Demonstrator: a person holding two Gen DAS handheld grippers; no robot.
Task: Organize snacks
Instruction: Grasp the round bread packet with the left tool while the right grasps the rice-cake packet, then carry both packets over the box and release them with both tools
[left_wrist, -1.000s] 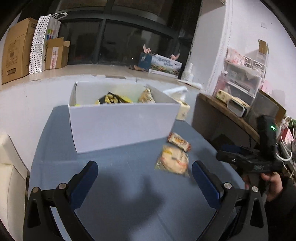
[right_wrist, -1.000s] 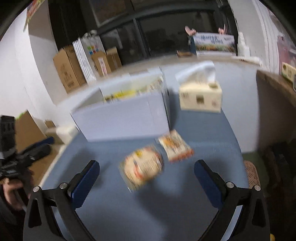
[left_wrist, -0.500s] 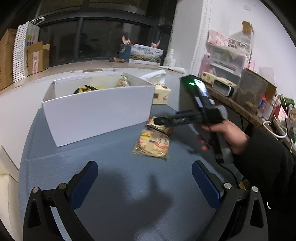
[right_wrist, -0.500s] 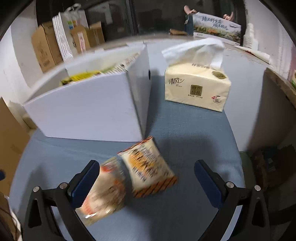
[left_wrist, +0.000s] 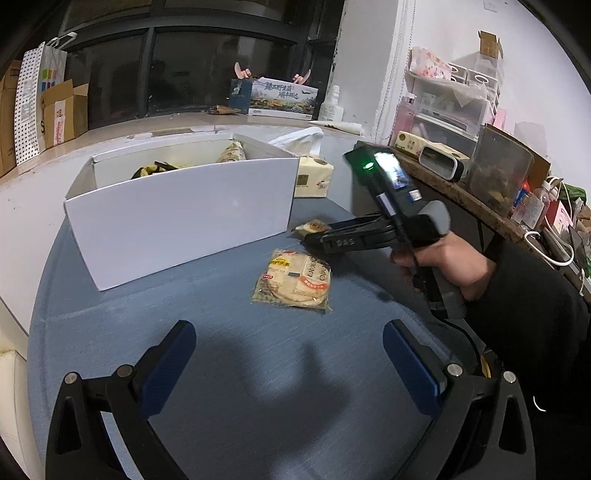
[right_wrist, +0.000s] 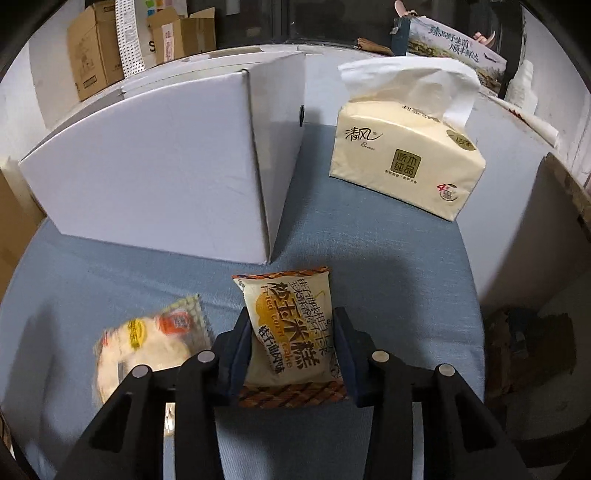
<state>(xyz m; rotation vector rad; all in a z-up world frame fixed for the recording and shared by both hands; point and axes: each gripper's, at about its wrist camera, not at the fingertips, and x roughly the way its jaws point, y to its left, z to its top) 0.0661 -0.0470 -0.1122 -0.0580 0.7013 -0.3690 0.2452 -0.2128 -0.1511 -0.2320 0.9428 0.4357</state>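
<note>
The right gripper (right_wrist: 291, 343) has its 2 fingers (right_wrist: 240, 343) squeezed in on a corn cake pack (right_wrist: 290, 328). The pack sits between the fingers, and its far end sticks out past the tips. Its near edge is down at the root of the fingers. I cannot tell if the pack is touching the blue worktop (right_wrist: 388, 280) or is just above it.

Just to the left of the left finger lies a pancake pack (right_wrist: 147, 343), flat on the worktop. It looks blurry in this view. Ahead of the fingers and a bit to the left stands a white box (right_wrist: 155, 166), with 1 corner pointing at the fingers. Ahead and to the right sits a tissue pack (right_wrist: 402, 158), well apart from the box.

The left gripper (left_wrist: 288, 358) has its 2 fingers (left_wrist: 168, 365) spread wide, with nothing in them. Only bare worktop lies between them. The pancake pack (left_wrist: 295, 280) lies ahead of the tips, a little right of the middle. Past it, the right gripper (left_wrist: 314, 230) reaches in from the right, held by a hand (left_wrist: 447, 262). The white box (left_wrist: 184, 210) stands ahead and to the left, with some snacks (left_wrist: 159, 170) inside.
</note>
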